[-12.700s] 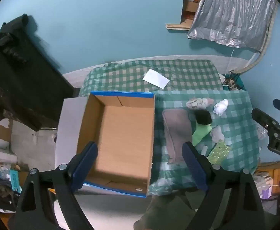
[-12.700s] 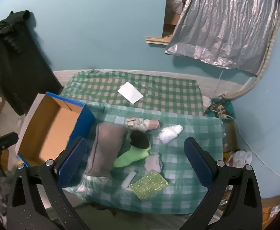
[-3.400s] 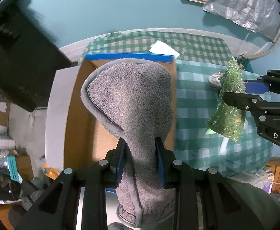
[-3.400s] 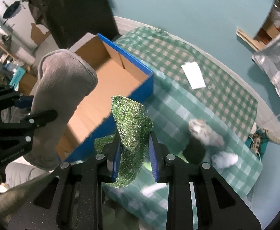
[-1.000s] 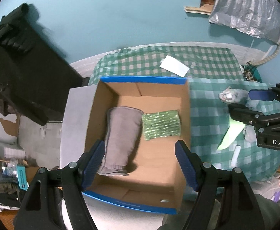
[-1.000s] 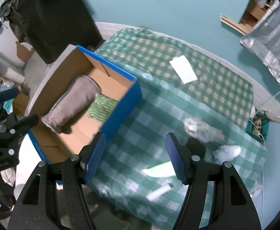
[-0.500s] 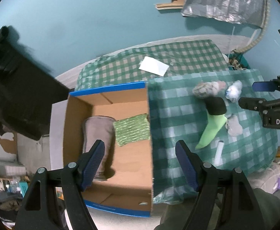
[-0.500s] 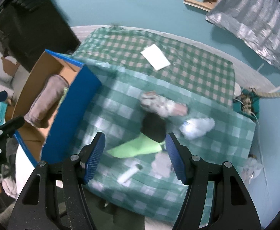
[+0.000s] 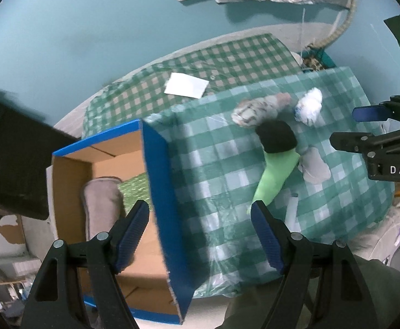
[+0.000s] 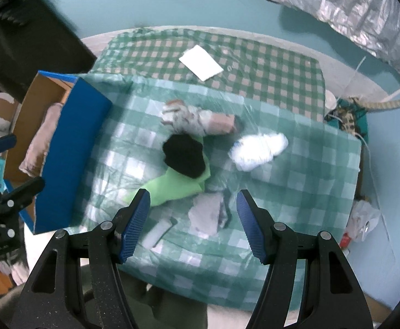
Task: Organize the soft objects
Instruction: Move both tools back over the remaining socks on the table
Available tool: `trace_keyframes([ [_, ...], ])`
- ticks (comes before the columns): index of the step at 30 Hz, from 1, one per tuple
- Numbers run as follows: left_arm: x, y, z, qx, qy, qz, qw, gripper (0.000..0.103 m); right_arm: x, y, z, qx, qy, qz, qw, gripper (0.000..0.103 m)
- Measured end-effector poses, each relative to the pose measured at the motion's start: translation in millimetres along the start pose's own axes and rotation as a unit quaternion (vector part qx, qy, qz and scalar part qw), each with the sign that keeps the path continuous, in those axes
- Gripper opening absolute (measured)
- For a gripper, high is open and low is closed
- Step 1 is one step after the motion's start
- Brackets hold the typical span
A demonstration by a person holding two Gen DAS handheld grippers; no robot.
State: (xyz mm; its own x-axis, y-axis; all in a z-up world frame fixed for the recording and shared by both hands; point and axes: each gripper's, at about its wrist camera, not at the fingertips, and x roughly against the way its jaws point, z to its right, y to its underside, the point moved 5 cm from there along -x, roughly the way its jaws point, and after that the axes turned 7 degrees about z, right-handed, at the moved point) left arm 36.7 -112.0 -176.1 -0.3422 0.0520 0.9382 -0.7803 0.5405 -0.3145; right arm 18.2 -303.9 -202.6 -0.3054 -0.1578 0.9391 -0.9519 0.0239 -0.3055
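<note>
A blue-edged cardboard box (image 9: 156, 181) stands left of the checked table (image 9: 213, 181). In it lie a grey fleece piece (image 9: 101, 208) and a green sparkly cloth (image 9: 134, 186). On the table lie a green and black sock (image 10: 180, 170), a patterned sock (image 10: 197, 120), a white bundle (image 10: 260, 148), a small grey cloth (image 10: 205, 213) and a white tube (image 10: 159, 233). My left gripper (image 9: 200, 233) is open and empty, high over the box's right wall. My right gripper (image 10: 191, 222) is open and empty, above the grey cloth and green sock.
A white paper (image 10: 200, 65) lies on a second checked cloth at the back. A black bag (image 10: 22, 35) hangs at the left. A silver sheet (image 10: 345, 2) hangs on the teal wall. Cables and clutter (image 10: 348, 118) sit right of the table.
Both grippers have swung right, away from the box and over the table's loose items. The grey fleece and green cloth stay in the box. Both grippers stay open.
</note>
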Motion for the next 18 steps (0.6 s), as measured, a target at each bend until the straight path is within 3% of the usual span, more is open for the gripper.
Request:
trace_keyframes([
  [18,-60.1,2.2,38.1,-0.040,0.010,-0.025,0.9988,0.078,-67.7,37.1,21.8,-0.010,-0.006,-0.059,0.998,0.066],
])
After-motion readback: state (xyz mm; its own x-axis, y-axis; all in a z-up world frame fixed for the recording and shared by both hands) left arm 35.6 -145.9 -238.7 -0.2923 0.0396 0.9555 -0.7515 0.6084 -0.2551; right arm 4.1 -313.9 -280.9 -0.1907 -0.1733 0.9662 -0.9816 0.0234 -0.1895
